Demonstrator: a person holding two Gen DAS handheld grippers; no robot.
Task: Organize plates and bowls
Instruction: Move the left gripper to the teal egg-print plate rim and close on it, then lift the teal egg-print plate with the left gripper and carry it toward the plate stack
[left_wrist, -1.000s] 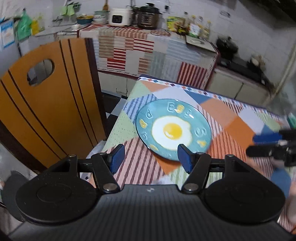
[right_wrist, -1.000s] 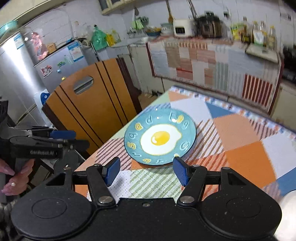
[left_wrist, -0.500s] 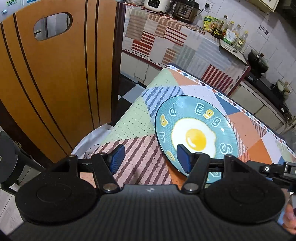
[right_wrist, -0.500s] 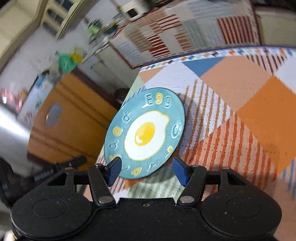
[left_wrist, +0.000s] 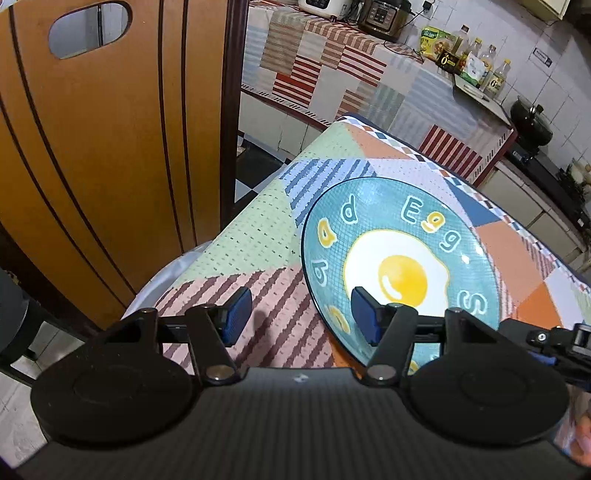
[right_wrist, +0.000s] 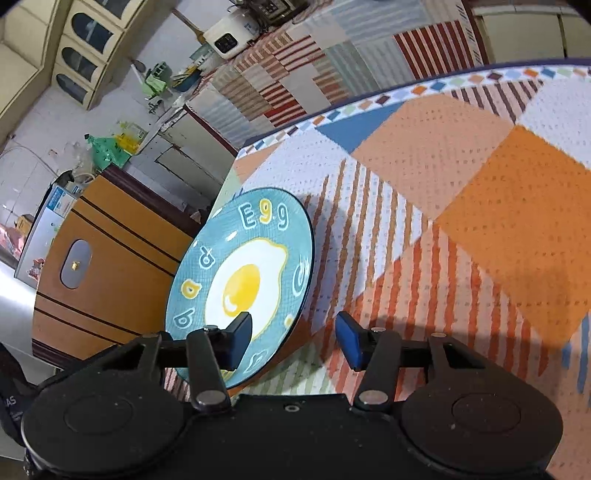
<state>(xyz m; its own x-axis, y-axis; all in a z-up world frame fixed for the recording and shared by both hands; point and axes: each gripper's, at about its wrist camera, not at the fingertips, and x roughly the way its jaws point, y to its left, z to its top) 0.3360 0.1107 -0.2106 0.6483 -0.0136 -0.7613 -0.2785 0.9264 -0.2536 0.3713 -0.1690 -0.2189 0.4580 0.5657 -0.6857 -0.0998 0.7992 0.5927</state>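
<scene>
While both grippers hang over the near end of the table (left_wrist: 255, 236), the plate (left_wrist: 399, 236) lies flat on the patchwork tablecloth (right_wrist: 461, 206) close to the table's left edge and near corner. It is a teal plate (a fried egg painted in the middle, with the word "Egg" and loose letters round the rim). The left gripper (left_wrist: 301, 317) has its blue-padded fingers wide apart; the left pad sits over the striped pink patch of cloth, the right pad over the plate's near-left rim, and the plate edge falls between them, though I cannot tell whether either pad touches it. The right gripper (right_wrist: 295, 341) is also spread wide, its left finger over the plate's near part and its right finger over the orange-striped cloth beside the plate, so the plate's right rim lies between the two fingers. A wooden chair back (left_wrist: 110, 155) with an oval cut-out stands just beside the table's left edge. Behind, a counter (left_wrist: 332, 70) draped in striped cloth carries a rice cooker (right_wrist: 227, 38) and some bottles (left_wrist: 480, 64).
</scene>
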